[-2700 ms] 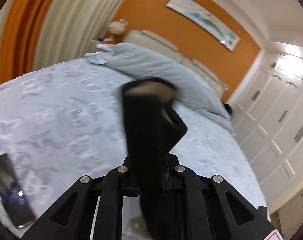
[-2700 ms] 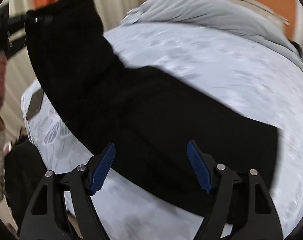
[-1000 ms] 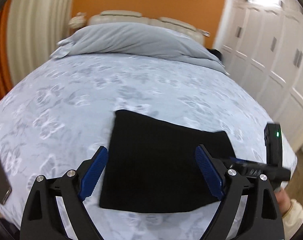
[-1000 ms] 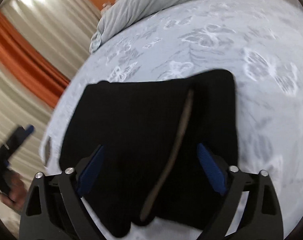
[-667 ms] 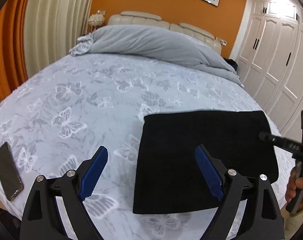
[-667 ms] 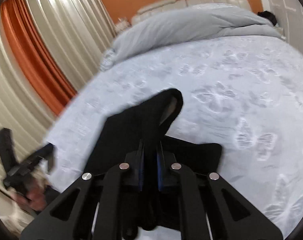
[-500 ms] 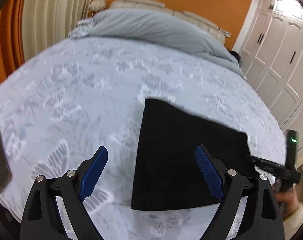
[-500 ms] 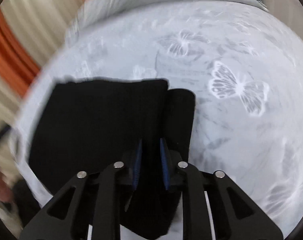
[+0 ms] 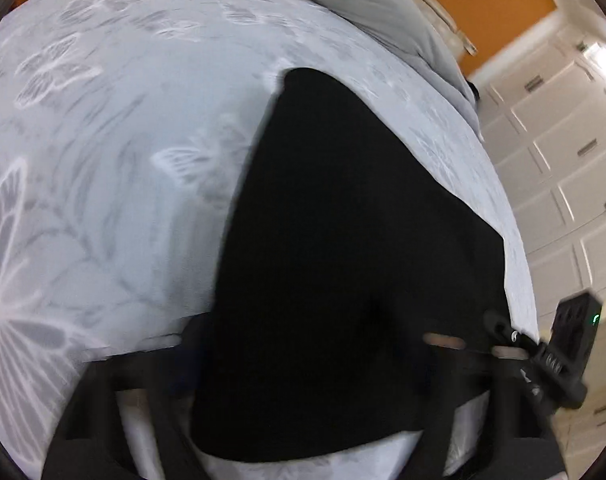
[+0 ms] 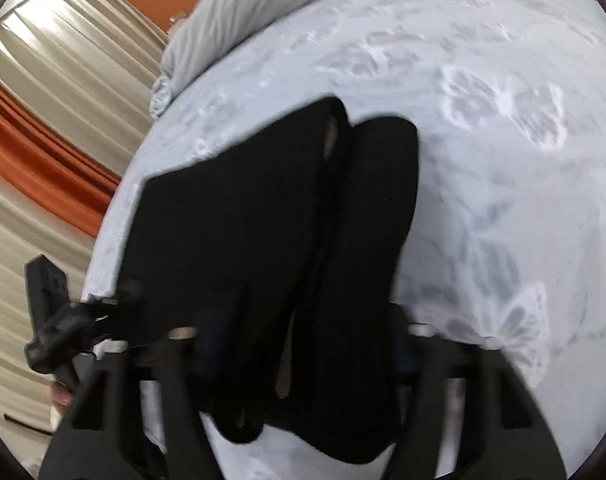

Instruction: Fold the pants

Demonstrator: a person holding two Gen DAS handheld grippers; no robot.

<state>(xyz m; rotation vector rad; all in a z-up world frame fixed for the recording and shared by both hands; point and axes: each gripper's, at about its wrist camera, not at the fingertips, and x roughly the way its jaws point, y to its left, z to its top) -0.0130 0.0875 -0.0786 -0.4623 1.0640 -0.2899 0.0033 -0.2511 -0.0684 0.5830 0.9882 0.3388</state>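
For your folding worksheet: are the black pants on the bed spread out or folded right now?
Folded. The black pants lie on the butterfly bedspread as a compact block, and the right wrist view shows stacked layers with a seam between them.

Left wrist camera low over the bed (image 9: 103,140), facing the wardrobe side, right wrist camera close above, facing the curtains, both sharing the black pants (image 9: 343,260) and each other's tongs

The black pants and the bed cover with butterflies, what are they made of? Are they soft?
The black pants look like a soft, matte knit: faint ribs run along them and they fold thickly with rounded edges. The exact fibre can't be told. The bed cover looks like thin woven cloth, pale grey-blue with white butterflies and a slight sheen, probably cotton or a blend. Both look soft, though blur hides fine detail.
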